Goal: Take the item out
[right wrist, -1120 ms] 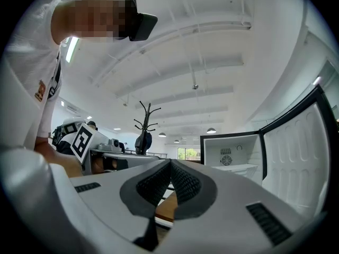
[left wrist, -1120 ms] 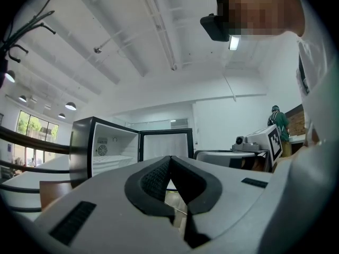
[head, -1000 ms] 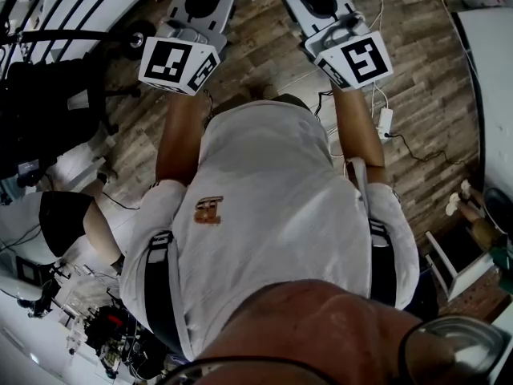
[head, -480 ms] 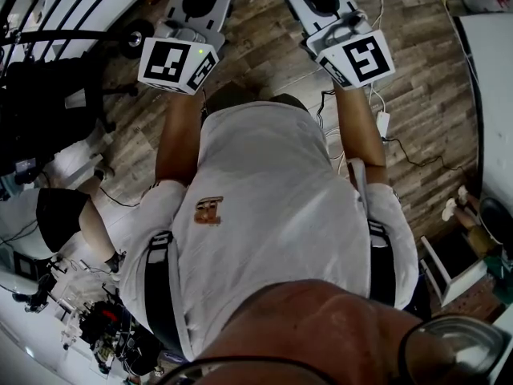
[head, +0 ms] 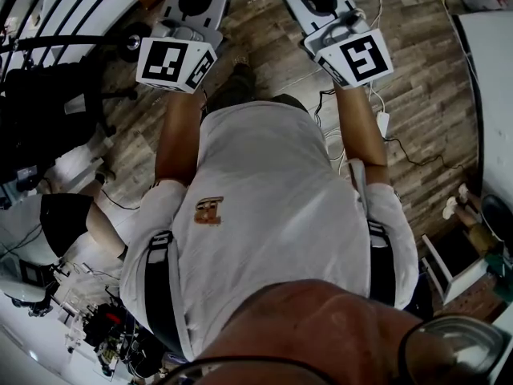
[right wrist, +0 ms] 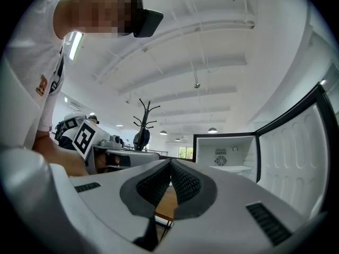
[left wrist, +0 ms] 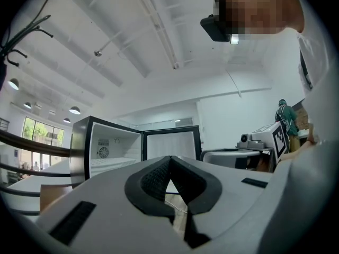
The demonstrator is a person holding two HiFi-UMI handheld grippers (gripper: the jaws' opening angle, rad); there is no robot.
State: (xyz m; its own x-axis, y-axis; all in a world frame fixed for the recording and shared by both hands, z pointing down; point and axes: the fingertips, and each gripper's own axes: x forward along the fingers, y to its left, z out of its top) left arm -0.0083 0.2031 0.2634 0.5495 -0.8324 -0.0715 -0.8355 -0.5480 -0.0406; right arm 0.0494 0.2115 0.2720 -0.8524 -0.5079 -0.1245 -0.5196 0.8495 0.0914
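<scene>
A small fridge stands open ahead, with a black frame, a white inside and a fan grille on the back wall. Its door is swung wide. The right gripper view shows the same fridge with its door at the right. I cannot make out any item on its shelf. My left gripper is shut with nothing between its pads. My right gripper is likewise shut and holds nothing. Both are held level at chest height, side by side, well short of the fridge. In the head view only their marker cubes and bodies show.
I stand on a wooden plank floor with cables lying at the right. A wooden table lies between me and the fridge. A coat stand and a desk with equipment are further off. A railing runs at the left.
The floor has slid past under both grippers, and a foot has stepped forward below the left gripper. Both grippers stay shut and side by side.
</scene>
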